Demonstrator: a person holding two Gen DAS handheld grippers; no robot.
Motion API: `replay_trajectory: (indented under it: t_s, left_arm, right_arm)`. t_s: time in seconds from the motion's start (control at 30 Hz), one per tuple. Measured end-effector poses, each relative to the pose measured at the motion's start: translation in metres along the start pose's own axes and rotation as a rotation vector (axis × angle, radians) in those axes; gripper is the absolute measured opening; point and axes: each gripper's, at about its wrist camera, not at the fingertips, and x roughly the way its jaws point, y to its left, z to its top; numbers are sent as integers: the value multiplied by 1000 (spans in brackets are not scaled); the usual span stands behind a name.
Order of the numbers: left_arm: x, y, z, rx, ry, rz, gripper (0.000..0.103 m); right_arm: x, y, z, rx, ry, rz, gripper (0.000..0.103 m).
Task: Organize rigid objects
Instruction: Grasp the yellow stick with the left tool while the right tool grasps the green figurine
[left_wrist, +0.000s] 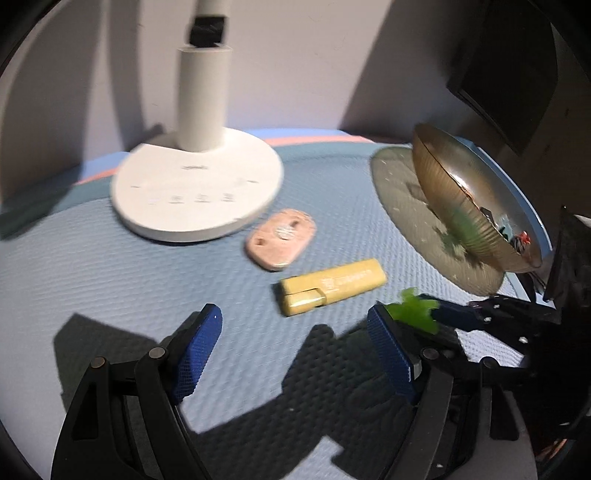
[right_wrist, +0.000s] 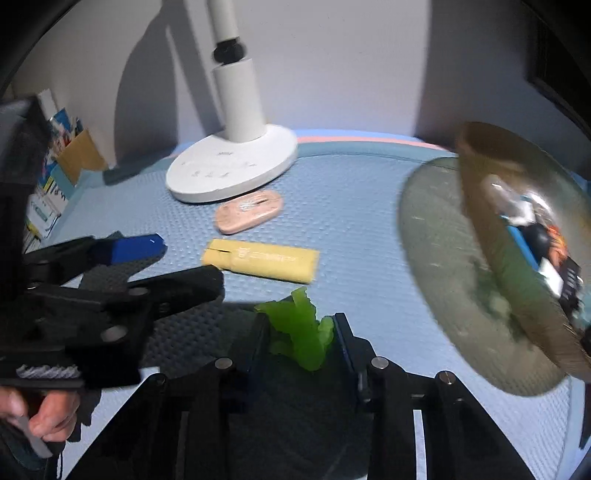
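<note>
Right gripper (right_wrist: 301, 338): black frame, blue pads; closed on a green leaf-shaped piece (right_wrist: 301, 332), which it holds above the blue textured mat (right_wrist: 351, 221), near the mat's front edge; the same green piece (left_wrist: 415, 308) shows in the left wrist view at the tip of the right gripper (left_wrist: 428, 312), right of the left gripper's own right finger.

Left gripper (left_wrist: 295, 343): fingers spread wide apart, nothing between them; it hangs over the near part of the mat (left_wrist: 92, 266), casting a dark shadow below; in the right wrist view the left gripper (right_wrist: 177, 266) reaches in from the left, with a hand (right_wrist: 44, 417) on its handle.

Yellow rectangular block (left_wrist: 328, 286): lying flat on the mat, just beyond the two grippers; printed marking on top, too blurred to read; also seen at (right_wrist: 262, 260).

Pink oval object (left_wrist: 280, 243): flat on the mat, between the yellow block and the lamp base, just beside the base; also at (right_wrist: 249, 212).

White desk lamp (left_wrist: 195, 192): round base with a row of buttons, upright white column, at the far side of the mat; also at (right_wrist: 232, 166).

Glass bowl (left_wrist: 472, 206): amber-tinted, ribbed, at the right side, tilted with its rim towards the right; contents unclear; also at (right_wrist: 517, 251).

Boxes and papers (right_wrist: 55, 166): stacked at the far left, off the mat.
</note>
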Motion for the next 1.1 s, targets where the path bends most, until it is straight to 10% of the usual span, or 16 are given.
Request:
replay_trajectory:
  t_s: [0.37, 0.57, 0.6, 0.77, 1.03, 1.1]
  left_arm:
    - [1, -46, -24, 111, 93, -305, 78]
    - [1, -51, -8, 125, 11, -91, 78]
    - [0, -49, -5, 124, -1, -75, 78]
    - [22, -58, 14, 174, -9, -42, 77]
    - [30, -73, 3, 306, -11, 23, 42]
    - [28, -74, 2, 317, -20, 27, 23]
  right_arm:
    - [-43, -77, -43, 115, -55, 44, 33]
    - [-42, -94, -53, 198, -57, 145, 43]
    - [-43, -97, -54, 211, -59, 156, 58]
    - [-46, -96, -59, 208, -70, 151, 60]
    - [-35, -63, -50, 61, -54, -23, 60]
    - [-31, -55, -49, 23, -45, -84, 47]
